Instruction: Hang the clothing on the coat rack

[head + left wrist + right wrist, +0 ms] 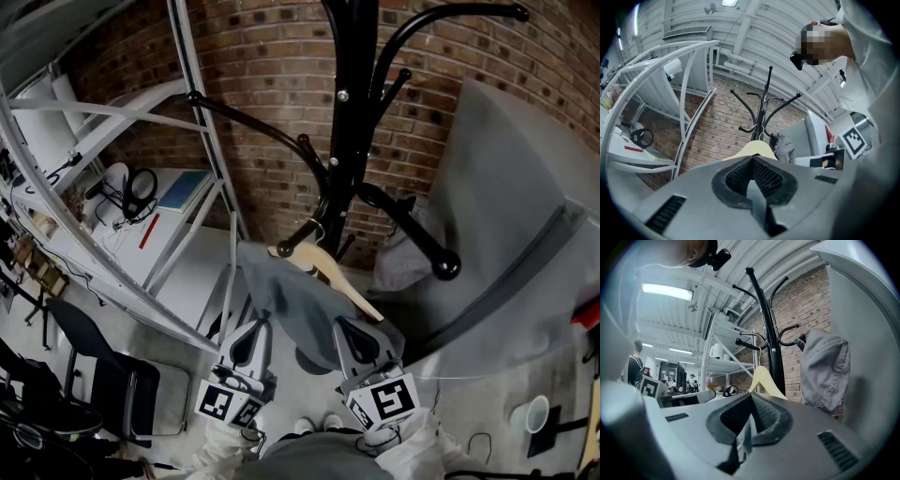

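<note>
A grey garment [291, 305] hangs on a pale wooden hanger [333, 277] just in front of the black coat rack [347, 112]. The hanger's hook sits at a lower rack arm [305, 234]. My left gripper [259, 326] is shut on the garment's left side and my right gripper [349, 328] on its right side, both from below. In the left gripper view the jaws [752, 177] pinch grey cloth, with the hanger [752, 149] and rack [761, 117] beyond. The right gripper [746, 422] likewise pinches cloth below the hanger [764, 379] and rack [766, 329].
A second grey garment [825, 371] hangs on the rack's right side. White metal shelving [202, 141] with headphones [141, 187] stands left, a large grey panel [511, 216] right, and a brick wall behind. A black chair [108, 380] and a cup [536, 412] are on the floor.
</note>
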The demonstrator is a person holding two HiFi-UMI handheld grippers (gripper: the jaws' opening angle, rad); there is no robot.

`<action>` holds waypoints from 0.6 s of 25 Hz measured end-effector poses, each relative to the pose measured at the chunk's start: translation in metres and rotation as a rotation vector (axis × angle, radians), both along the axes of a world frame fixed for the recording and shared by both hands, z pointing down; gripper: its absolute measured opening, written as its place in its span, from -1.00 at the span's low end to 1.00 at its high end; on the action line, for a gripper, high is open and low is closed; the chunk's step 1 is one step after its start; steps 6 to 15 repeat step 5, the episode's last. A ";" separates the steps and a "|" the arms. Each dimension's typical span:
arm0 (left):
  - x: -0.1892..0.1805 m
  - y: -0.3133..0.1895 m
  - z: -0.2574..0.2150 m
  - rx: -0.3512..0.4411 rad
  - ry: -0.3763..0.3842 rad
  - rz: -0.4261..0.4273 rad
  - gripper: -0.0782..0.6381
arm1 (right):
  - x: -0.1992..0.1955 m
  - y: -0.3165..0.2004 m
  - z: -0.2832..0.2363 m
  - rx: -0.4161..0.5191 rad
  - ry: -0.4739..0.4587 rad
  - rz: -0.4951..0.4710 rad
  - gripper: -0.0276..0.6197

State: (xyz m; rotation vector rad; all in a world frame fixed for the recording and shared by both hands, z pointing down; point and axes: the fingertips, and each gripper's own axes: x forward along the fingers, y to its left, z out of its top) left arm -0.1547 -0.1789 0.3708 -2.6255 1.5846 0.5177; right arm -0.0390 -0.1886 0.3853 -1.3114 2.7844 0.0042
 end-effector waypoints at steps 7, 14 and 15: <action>-0.006 -0.004 0.021 -0.049 -0.038 -0.028 -0.76 | 0.001 -0.002 0.002 -0.002 0.002 0.002 -0.84; -0.006 -0.004 0.021 -0.049 -0.038 -0.028 -0.76 | 0.001 -0.002 0.002 -0.002 0.002 0.002 -0.84; -0.006 -0.004 0.021 -0.049 -0.038 -0.028 -0.76 | 0.001 -0.002 0.002 -0.002 0.002 0.002 -0.84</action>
